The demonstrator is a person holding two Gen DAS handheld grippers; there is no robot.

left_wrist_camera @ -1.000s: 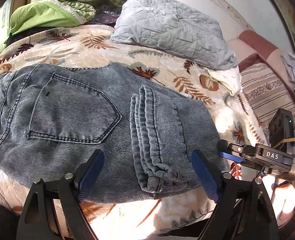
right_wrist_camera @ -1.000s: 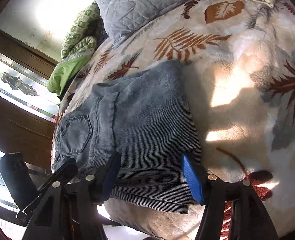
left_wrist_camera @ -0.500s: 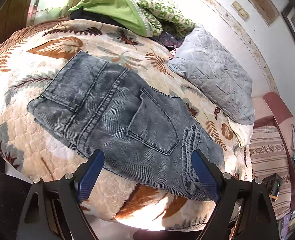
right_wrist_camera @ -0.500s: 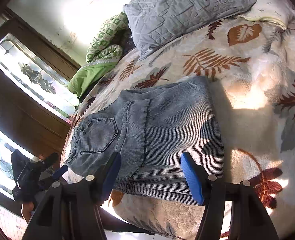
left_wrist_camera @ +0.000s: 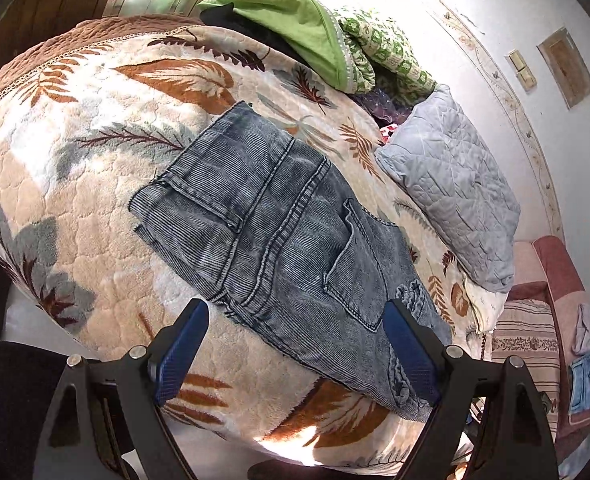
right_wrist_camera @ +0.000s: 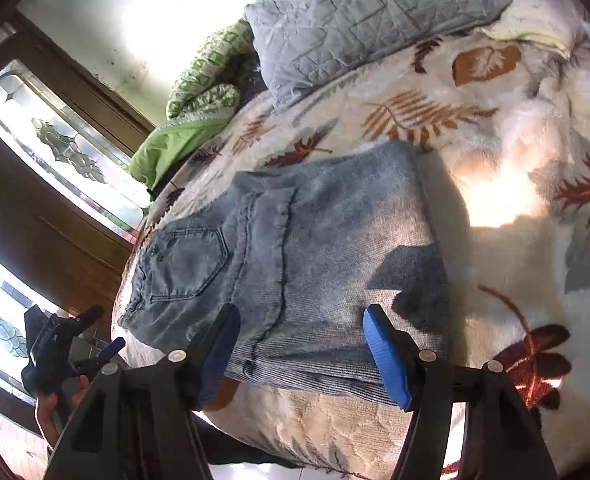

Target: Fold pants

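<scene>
A: Left wrist view first. What's there?

B: One pair of grey-blue washed denim pants (left_wrist_camera: 291, 240), folded, flat on the fleecy leaf-print blanket (left_wrist_camera: 75, 200) near its front edge. The left gripper (left_wrist_camera: 295, 352) gapes wide, holding nothing. One quilted grey pillow (left_wrist_camera: 451, 184) behind.

A: Handling?

B: Likely heavy, limp but thick at the seams; I'd pinch the stacked hem edge.

A: Right wrist view?

B: The same pants (right_wrist_camera: 295, 248). The right gripper (right_wrist_camera: 303, 352) is parted, empty, above the near edge.
</scene>
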